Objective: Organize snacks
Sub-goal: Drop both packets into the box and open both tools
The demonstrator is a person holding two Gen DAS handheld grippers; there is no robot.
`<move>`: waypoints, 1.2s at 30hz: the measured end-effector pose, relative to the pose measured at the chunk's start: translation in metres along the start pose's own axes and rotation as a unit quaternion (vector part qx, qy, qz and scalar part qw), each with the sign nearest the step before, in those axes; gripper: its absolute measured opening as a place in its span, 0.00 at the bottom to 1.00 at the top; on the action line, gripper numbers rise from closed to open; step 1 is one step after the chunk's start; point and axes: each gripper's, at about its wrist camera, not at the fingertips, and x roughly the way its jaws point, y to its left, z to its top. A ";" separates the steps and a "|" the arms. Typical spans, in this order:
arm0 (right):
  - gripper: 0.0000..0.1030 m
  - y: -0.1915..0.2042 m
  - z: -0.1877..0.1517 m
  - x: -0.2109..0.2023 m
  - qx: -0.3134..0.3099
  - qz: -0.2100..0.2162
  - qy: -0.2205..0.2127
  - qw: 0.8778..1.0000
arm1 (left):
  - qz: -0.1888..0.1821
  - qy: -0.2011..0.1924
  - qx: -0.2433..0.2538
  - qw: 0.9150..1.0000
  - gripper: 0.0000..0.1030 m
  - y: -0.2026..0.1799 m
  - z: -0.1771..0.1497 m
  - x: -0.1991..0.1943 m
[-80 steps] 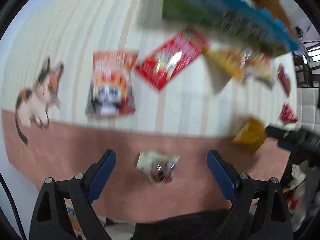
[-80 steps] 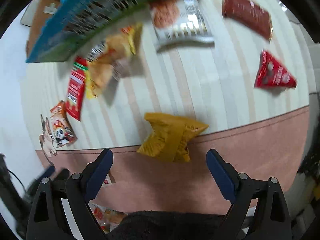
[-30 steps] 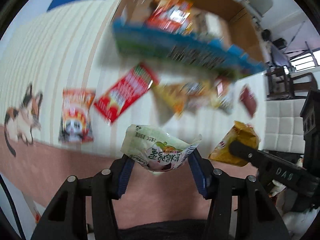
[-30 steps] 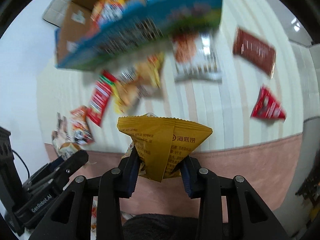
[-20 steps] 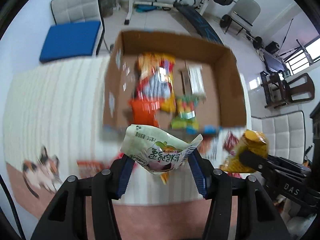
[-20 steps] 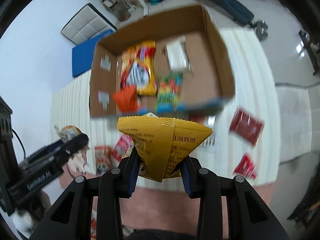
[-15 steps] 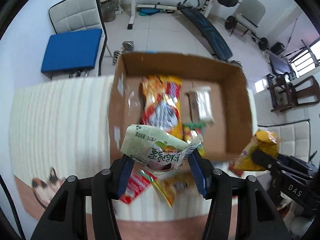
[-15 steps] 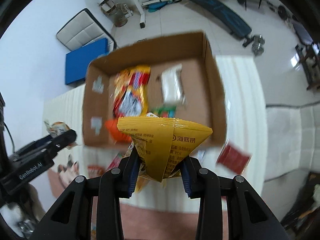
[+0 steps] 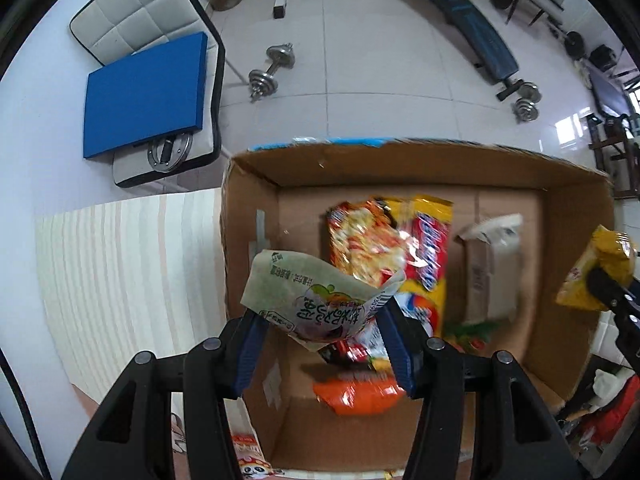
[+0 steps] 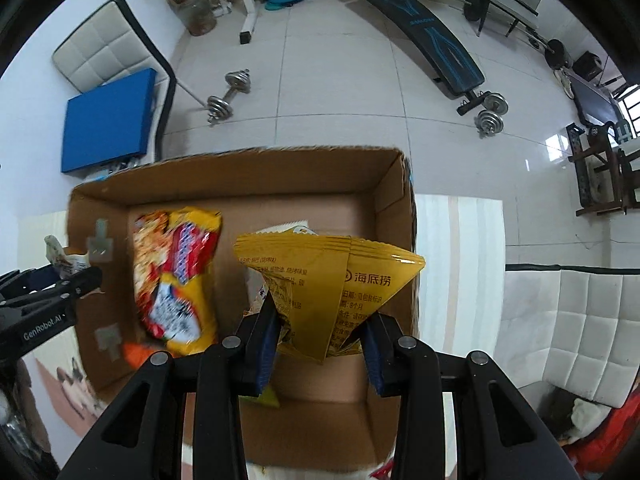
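Note:
My left gripper (image 9: 322, 344) is shut on a pale green snack packet (image 9: 316, 296) and hangs over the left half of an open cardboard box (image 9: 248, 216). My right gripper (image 10: 320, 348) is shut on a yellow snack bag (image 10: 328, 280) above the right half of the same cardboard box (image 10: 394, 200). Inside lie a red and yellow noodle pack (image 9: 384, 252), a white and tan packet (image 9: 490, 272) and an orange packet (image 9: 360, 396). The right gripper with its yellow bag (image 9: 596, 276) shows at the right edge of the left wrist view.
The box stands on a striped cream cloth (image 9: 120, 272) at the table's far side. A panda-print packet (image 9: 250, 458) lies by the box's near wall. Beyond are a tiled floor with a dumbbell (image 9: 272, 70), a blue cushion on a chair (image 9: 146, 92) and a weight bench (image 10: 420, 20).
Both grippers closed on their packets, lifted them off the table and carried them forward. They now hang over the box interior rather than the cloth strewn with snacks.

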 end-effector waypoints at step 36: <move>0.90 0.025 -0.086 -0.010 -0.016 0.018 -0.037 0.999 | -0.053 -0.111 -0.016 0.992 0.89 -0.013 -0.082 -0.042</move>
